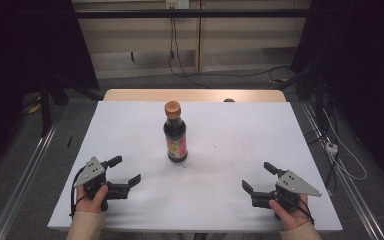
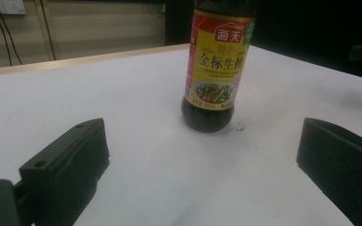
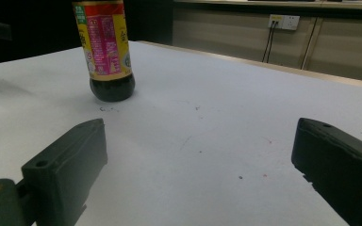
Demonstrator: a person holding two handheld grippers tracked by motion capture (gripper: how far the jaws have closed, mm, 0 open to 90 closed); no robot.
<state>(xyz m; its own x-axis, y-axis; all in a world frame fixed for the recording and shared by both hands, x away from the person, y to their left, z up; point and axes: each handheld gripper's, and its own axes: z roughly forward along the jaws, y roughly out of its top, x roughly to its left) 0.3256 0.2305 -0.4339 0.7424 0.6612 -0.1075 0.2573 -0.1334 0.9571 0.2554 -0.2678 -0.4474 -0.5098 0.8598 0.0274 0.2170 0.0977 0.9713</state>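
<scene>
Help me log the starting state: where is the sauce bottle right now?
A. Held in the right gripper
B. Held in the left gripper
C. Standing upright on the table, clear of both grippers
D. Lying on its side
C: the sauce bottle stands upright mid-table, while the left gripper and right gripper sit open near the front edge, well apart from it.

A bottle [image 1: 175, 132] stands mid-table [image 1: 130, 200], between and beyond the left gripper [image 1: 127, 171] and right gripper [image 1: 258, 176].

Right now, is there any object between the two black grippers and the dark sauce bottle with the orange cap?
Nothing visible stands in the way. The dark sauce bottle with the orange cap stands upright alone on the white table. The left gripper and right gripper are both open, with bare tabletop between each and the bottle.
</scene>
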